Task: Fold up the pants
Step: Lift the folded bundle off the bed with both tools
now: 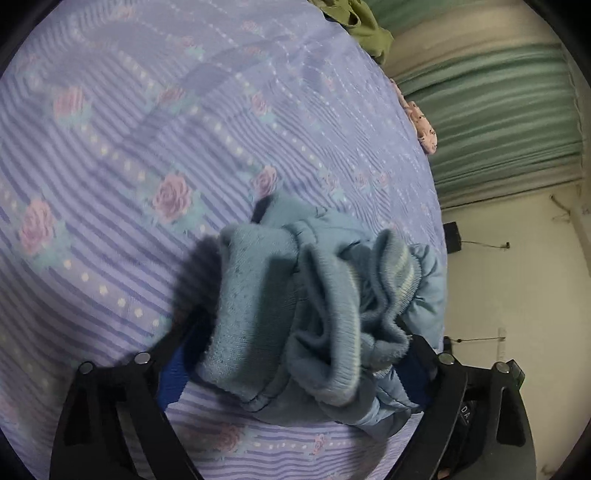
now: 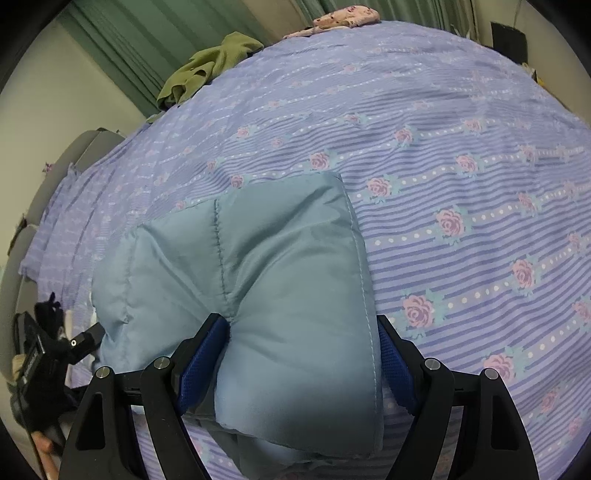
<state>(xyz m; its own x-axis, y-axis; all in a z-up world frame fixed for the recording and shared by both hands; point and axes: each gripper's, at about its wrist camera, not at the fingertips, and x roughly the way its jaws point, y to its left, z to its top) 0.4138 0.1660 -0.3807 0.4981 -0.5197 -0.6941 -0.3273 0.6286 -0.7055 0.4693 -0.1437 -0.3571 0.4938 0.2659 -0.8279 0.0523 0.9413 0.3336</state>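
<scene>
Left wrist view: the light blue padded pants (image 1: 317, 306) lie bunched on the bed, their fleecy lining and ribbed cuff turned up toward the camera. The bundle sits between the fingers of the left gripper (image 1: 295, 365), whose blue pads (image 1: 171, 380) stand fairly wide apart with the cloth filling the gap; the fabric touches both sides, though how firmly it is pinched cannot be told. A dark shadow falls on the sheet just left of the bundle.

In the right wrist view the pants (image 2: 258, 280) show their smooth quilted outer side, a stitched seam running down the middle and another along the right edge. The right gripper (image 2: 303, 354) holds a puffy fold of them: its blue pads (image 2: 201, 362) press into the padding on both sides, set at a middling width with the material bulging out between them. The rest of the garment spreads away to the left over the bed, toward the left gripper (image 2: 55, 354), seen at the picture's left edge beside the pants.

Beneath everything is a lilac striped bedsheet (image 2: 461, 177) printed with pink roses and dotted bands. Well apart from the pants, at the far edge of the bed, lie an olive green garment (image 2: 207, 66) and a pink flowered cloth (image 2: 347, 18). Behind them hang green curtains (image 1: 491, 122) against a pale wall (image 1: 517, 280).
</scene>
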